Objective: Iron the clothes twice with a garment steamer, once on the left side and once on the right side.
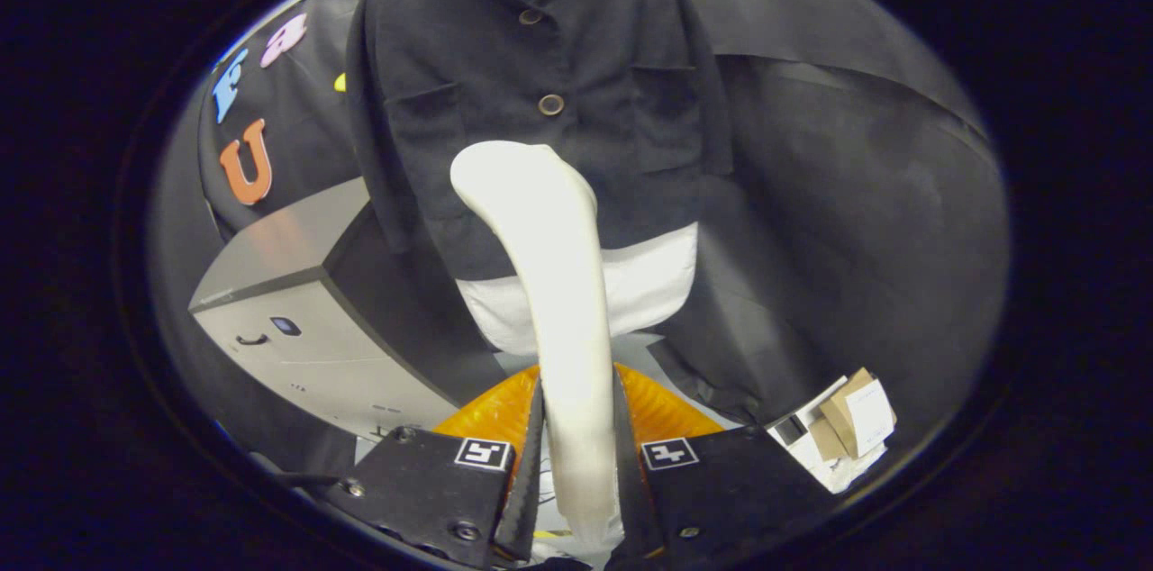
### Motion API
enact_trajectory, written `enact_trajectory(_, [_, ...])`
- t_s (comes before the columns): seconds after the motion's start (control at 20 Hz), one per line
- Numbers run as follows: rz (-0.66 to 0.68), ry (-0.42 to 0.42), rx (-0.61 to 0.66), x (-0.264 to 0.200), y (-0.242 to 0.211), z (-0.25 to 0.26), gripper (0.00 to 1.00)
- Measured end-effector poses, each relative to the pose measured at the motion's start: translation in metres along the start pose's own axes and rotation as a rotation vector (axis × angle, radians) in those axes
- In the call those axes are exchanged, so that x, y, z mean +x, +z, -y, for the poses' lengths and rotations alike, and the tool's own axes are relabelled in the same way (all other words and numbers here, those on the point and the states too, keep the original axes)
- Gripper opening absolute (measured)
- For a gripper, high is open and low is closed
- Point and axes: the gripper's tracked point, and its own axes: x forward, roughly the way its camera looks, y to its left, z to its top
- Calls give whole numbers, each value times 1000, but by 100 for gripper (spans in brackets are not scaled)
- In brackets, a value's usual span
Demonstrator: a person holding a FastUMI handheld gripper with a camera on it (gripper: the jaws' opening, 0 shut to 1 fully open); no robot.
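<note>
- gripper [576,454] fingers closed in tight on the handle of the garment steamer [558,283], one finger on each side, both pressing it
- steamer handle is pale, runs up from between the fingers and curves left at the top; rounded head end sits over the lower front of the jacket [540,85]
- cannot tell if steamer head actually touches the fabric or hangs just in front
- jacket is dark, hanging straight ahead beyond the fingers, front facing, two round buttons [550,104] down the middle, a patch pocket on each side
- steamer head sits just below the lower button, roughly at jacket centre, slightly toward the left pocket
- white garment [630,292] under the jacket, shows at the collar opening and below the jacket hem
- steamer handle blocks the middle of the jacket hem and part of the white garment
- grey cabinet [297,319] to the left of the jacket, near its sleeve, small dark handle on its front
- small cardboard boxes [847,427] with white paper lie low on the right, past the right finger
- orange ribbed thing [491,409] just behind the fingers, either side of the handle; cannot tell what it is
- dark cloth wall [856,193] behind and to the right of the jacket
</note>
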Motion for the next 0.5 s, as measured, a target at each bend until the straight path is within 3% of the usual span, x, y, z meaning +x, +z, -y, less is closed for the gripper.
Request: enact_trajectory(0.5, [167, -38, 88, -65, 70, 82, 40])
